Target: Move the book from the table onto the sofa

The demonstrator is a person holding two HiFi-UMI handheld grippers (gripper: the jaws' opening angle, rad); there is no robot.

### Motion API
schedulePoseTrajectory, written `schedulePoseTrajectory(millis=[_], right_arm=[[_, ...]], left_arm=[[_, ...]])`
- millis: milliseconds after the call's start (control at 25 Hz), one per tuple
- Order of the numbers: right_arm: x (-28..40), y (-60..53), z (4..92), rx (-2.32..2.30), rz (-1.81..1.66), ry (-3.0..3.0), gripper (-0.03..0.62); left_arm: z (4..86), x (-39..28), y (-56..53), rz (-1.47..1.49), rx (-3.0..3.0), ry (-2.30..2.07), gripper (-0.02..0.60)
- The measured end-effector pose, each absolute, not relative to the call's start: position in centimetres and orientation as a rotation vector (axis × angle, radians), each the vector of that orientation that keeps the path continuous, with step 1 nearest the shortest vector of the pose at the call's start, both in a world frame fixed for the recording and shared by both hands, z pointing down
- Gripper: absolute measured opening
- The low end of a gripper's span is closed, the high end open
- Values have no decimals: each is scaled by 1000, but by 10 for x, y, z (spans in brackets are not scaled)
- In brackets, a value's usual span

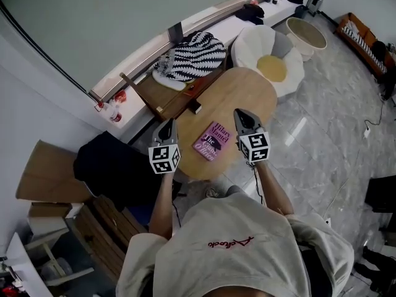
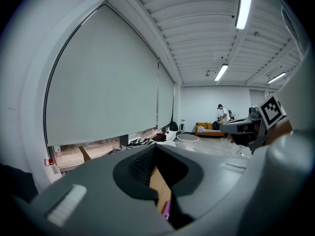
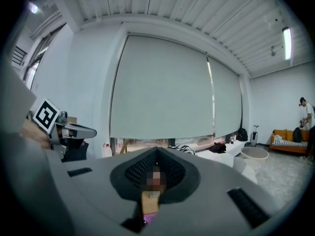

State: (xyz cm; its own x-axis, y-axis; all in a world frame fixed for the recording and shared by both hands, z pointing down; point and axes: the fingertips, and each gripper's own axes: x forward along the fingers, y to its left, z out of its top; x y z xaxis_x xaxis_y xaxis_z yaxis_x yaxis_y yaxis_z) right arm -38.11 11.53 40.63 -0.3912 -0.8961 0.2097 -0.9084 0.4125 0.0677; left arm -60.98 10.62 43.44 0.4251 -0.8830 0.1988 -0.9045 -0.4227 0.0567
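Pink book (image 1: 213, 141) lies flat on the table (image 1: 247, 91). The left claw (image 1: 167, 125) and right claw (image 1: 239, 113) are either side of it, both pinched closed and empty. A small dark block (image 1: 197, 108) sits just past the book, and a zigzag blanket (image 1: 195, 54) lies beyond.

Beige tee (image 1: 260, 228), red script (image 1: 230, 243); L tool (image 1: 167, 124), R tool (image 1: 240, 113) grey.

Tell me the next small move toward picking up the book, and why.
Probably open the right tool and ease it toward the near edge of the book: both it and the left tool are shut and empty, flanking the book, which lies flat on the wooden table.
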Motion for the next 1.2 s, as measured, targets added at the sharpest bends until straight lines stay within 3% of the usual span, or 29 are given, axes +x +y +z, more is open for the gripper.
schedulePoseTrajectory(millis=[520,1200], right_arm=[[-369,68,449,1489,170,-2479,9],[-340,46,572,1373,388,-2374,9]], left_arm=[[466,-608,81,290,2413,-1650,9],[601,-575,100,437,2194,-1530,9]])
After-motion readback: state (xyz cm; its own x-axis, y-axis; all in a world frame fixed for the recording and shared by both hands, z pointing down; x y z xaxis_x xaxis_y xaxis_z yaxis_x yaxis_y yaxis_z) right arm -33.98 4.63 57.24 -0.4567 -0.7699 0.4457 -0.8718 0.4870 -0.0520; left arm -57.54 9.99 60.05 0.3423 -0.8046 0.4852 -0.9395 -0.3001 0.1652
